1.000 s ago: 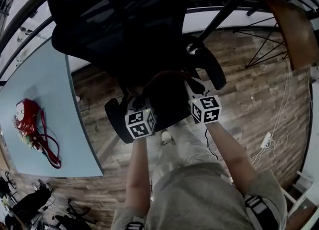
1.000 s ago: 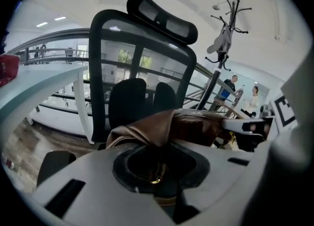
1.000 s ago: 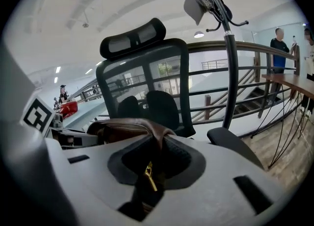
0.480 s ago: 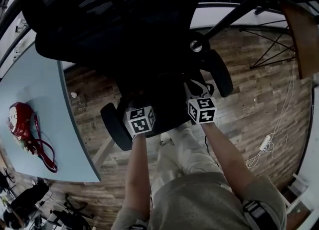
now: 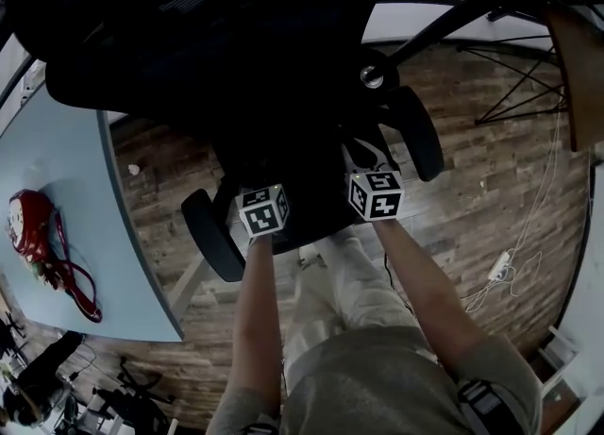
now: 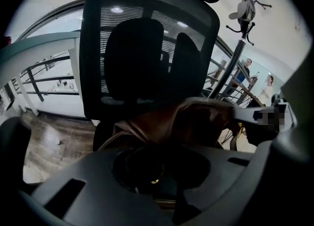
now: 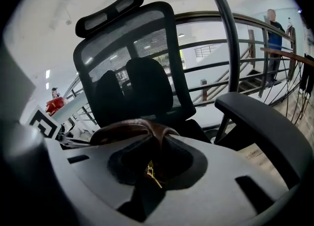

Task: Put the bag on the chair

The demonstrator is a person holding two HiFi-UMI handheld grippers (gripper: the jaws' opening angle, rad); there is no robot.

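Note:
A dark brown leather bag (image 5: 310, 176) hangs between my two grippers just above the front of the black mesh office chair's seat (image 5: 283, 150). My left gripper (image 5: 259, 188) is shut on the bag's left end; folded leather (image 6: 189, 119) bulges out past its jaws. At the other end my right gripper (image 5: 362, 167) is shut on the bag (image 7: 131, 128), with a gold zip pull (image 7: 152, 174) showing between its jaws. The chair's backrest (image 6: 147, 48) rises straight ahead of both grippers.
The chair's armrests (image 5: 209, 237) (image 5: 416, 133) flank the grippers. A light blue table (image 5: 90, 235) at the left carries a red bag (image 5: 26, 227). A coat stand's pole (image 5: 444, 20) leans behind the chair. Cables and a power strip (image 5: 504, 267) lie on the wood floor at the right.
Both grippers, still holding the bag, have moved forward over the seat. The chair now fills more of the head view and the table has slid left.

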